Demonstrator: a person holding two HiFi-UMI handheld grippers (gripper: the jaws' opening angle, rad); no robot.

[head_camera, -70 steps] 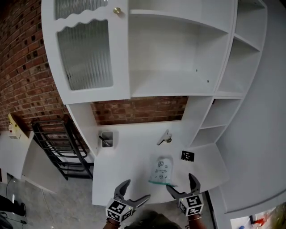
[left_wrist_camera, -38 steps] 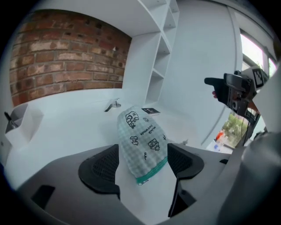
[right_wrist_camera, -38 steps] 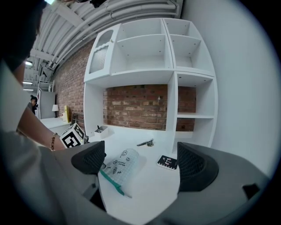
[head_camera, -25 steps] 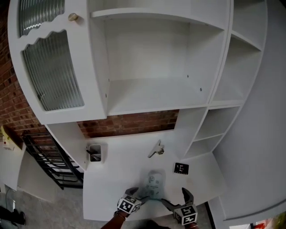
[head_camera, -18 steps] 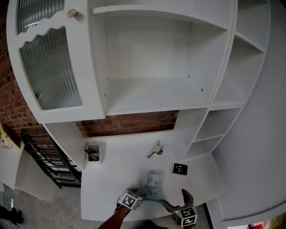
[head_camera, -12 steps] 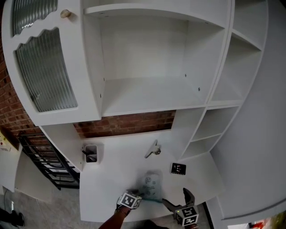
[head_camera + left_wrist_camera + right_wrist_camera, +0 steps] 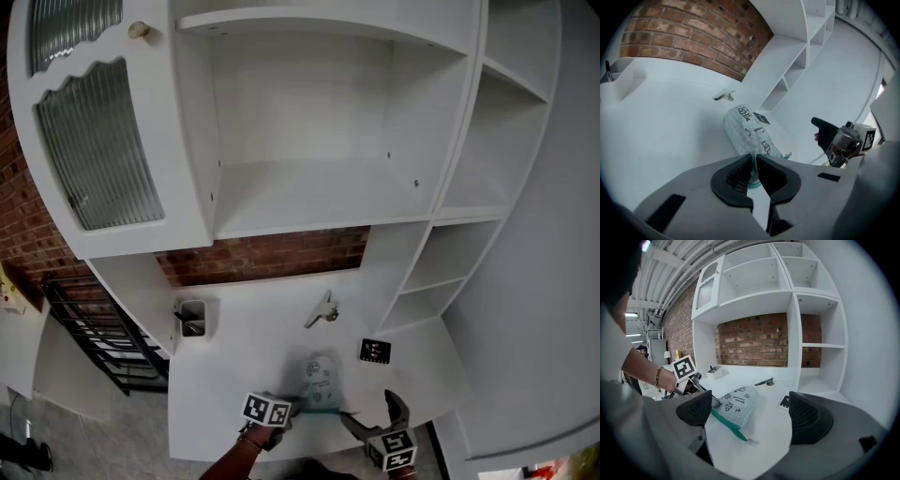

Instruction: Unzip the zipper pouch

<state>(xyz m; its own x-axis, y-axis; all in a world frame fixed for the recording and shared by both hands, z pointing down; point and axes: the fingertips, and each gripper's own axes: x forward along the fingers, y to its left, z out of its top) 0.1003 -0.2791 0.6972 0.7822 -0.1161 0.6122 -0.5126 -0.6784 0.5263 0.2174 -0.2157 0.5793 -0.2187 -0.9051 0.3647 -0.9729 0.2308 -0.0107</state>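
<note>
A pale checked zipper pouch (image 7: 319, 379) with a teal zipper lies on the white desk (image 7: 244, 366), near its front edge. My left gripper (image 7: 289, 406) is at the pouch's near left corner. In the left gripper view its jaws have just been closing, and the left gripper (image 7: 753, 161) now pinches the pouch (image 7: 746, 129) by its teal edge. My right gripper (image 7: 373, 415) stands wide open to the right of the pouch. In the right gripper view the teal zipper (image 7: 725, 424) and its pull tab (image 7: 750, 441) lie between and ahead of the right gripper (image 7: 752, 413), untouched.
Behind the pouch lie a metal key-like object (image 7: 322, 311) and a small black card (image 7: 374, 351). A white pen holder (image 7: 192, 317) stands at the desk's back left. White shelves rise above and to the right. A black rack (image 7: 103, 337) stands left of the desk.
My left gripper came in to the pouch's near left corner, rolled, and closed on the edge. The right gripper stayed open in place.
</note>
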